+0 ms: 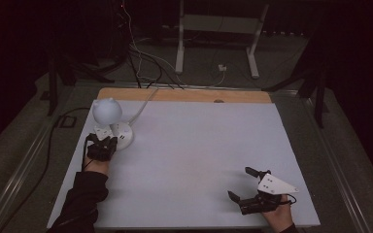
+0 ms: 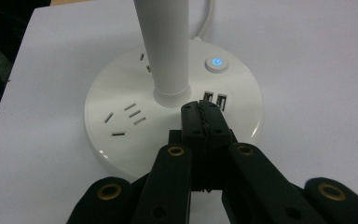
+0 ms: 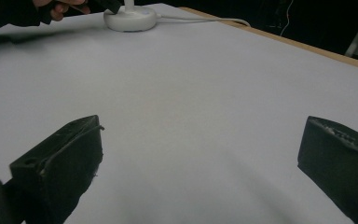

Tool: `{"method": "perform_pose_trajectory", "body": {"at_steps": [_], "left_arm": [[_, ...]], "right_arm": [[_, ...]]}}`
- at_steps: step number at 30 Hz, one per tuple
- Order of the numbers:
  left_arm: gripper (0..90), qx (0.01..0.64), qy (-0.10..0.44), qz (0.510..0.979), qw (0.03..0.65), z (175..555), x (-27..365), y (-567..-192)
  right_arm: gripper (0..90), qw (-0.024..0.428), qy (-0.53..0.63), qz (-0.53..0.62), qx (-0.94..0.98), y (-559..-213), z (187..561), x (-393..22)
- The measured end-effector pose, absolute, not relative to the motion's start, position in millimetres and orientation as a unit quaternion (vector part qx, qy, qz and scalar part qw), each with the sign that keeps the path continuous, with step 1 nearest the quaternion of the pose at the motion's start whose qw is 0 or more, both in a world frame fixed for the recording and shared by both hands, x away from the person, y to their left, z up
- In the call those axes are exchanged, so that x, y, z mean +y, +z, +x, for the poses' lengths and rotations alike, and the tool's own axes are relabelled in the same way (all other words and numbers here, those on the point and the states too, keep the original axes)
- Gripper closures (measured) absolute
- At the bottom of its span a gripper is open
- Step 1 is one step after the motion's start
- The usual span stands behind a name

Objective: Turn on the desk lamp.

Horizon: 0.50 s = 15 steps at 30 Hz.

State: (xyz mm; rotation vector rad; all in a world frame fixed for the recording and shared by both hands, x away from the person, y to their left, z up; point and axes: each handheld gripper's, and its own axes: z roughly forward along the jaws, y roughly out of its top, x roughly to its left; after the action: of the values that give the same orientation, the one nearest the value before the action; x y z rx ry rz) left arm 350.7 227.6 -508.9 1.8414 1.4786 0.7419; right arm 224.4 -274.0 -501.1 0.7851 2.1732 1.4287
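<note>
The lamp (image 1: 108, 110) stands at the far left corner of the desk (image 1: 189, 160), directly ahead of my left gripper (image 2: 204, 116), whose fingers (image 2: 193, 122) are pressed together with nothing between them, their tips resting over the round white base (image 2: 121, 140) just in front of the stem (image 2: 165, 46). From the high view my left hand (image 1: 97, 162) comes up along the left edge in a dark sleeve (image 1: 80, 199), wrist straight, the gripper pointing away from me onto the base. My right gripper (image 1: 247, 184) sits low near the front right corner, angled toward the left, its fingers (image 3: 58, 158) spread wide and empty just above the white surface; the grey plate (image 1: 276, 184) rides on top of it. Between the two grippers the white sheet is bare, so there is broad open room ahead of and beside the right fingers, while the left fingers work close to the desk's left edge. A strip of bare wood (image 1: 184, 94) runs along the far edge. The lamp's base carries socket slots (image 2: 128, 116) left of the fingertips, two USB ports (image 2: 215, 99) just beyond them, and a power button (image 2: 216, 64) glowing blue farther on to the right. A white cord (image 1: 143, 109) leaves the base toward the far edge, and the globe-shaped head is white.
</note>
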Motion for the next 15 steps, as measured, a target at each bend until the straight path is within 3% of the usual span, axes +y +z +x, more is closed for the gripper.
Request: {"method": "perform_pose_trajectory", "body": {"at_steps": [12,15], "left_arm": [[90.0,0.565,0.29,0.699,0.327,347,225,-502],[82.9,0.567,0.293,0.696,0.331,344,222,-498]], "right_arm": [[0.0,0.212,0.516,0.283,0.78,-501,225,-275],[0.0,0.212,0.516,0.284,0.78,-501,225,-275]]}}
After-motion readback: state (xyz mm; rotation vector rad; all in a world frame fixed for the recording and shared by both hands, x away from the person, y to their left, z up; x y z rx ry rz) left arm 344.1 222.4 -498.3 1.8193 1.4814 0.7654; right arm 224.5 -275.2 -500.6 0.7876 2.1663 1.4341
